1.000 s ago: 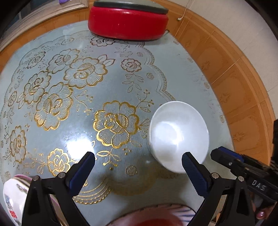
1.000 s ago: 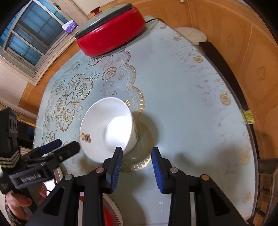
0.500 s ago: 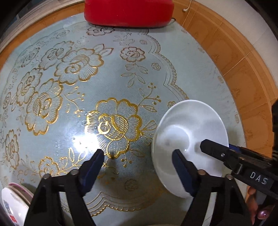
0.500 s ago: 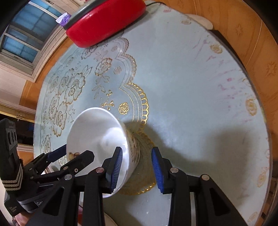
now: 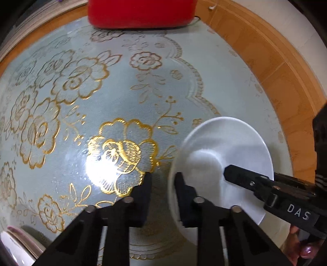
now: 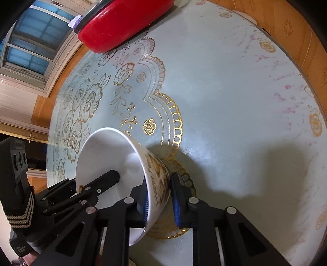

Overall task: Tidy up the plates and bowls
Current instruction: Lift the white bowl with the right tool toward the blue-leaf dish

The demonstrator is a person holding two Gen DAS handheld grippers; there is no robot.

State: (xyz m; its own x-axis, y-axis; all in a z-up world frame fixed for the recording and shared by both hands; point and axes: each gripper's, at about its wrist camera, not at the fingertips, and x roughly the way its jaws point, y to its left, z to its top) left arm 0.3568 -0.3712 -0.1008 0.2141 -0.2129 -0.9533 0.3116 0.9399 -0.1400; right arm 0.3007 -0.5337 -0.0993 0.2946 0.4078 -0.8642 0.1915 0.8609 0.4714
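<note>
Bowl: 1 white bowl (image 5: 220, 163), printed on its outer wall, sits on the desk (image 6: 224, 92) at the gold scalloped edge of the flower pattern; in the right wrist view it looks tipped, though the lens may add to that.
Left gripper (image 5: 162, 180): jaws have just been closing and now stand narrow across the bowl's near rim, 1 finger outside on the desk side, 1 inside; the rim is blurred there, so firm contact is my reading, not certain.
Right gripper (image 6: 158, 196): jaws have just been closing too, and pinch the bowl wall, 1 blue pad inside, 1 against the printed outside.
Other dishes: the rim of a patterned plate (image 5: 12, 243) shows at the lower left corner of the left wrist view, apart from the bowl.
Red cooker (image 5: 141, 12): at the far side of the desk, well apart.
Done so far: the bowl is gripped at 2 spots; nothing shows it stacked or moved to a group yet.
Left to do: probably lift the bowl and set it with the other dishes; how many remain is hidden.
</note>
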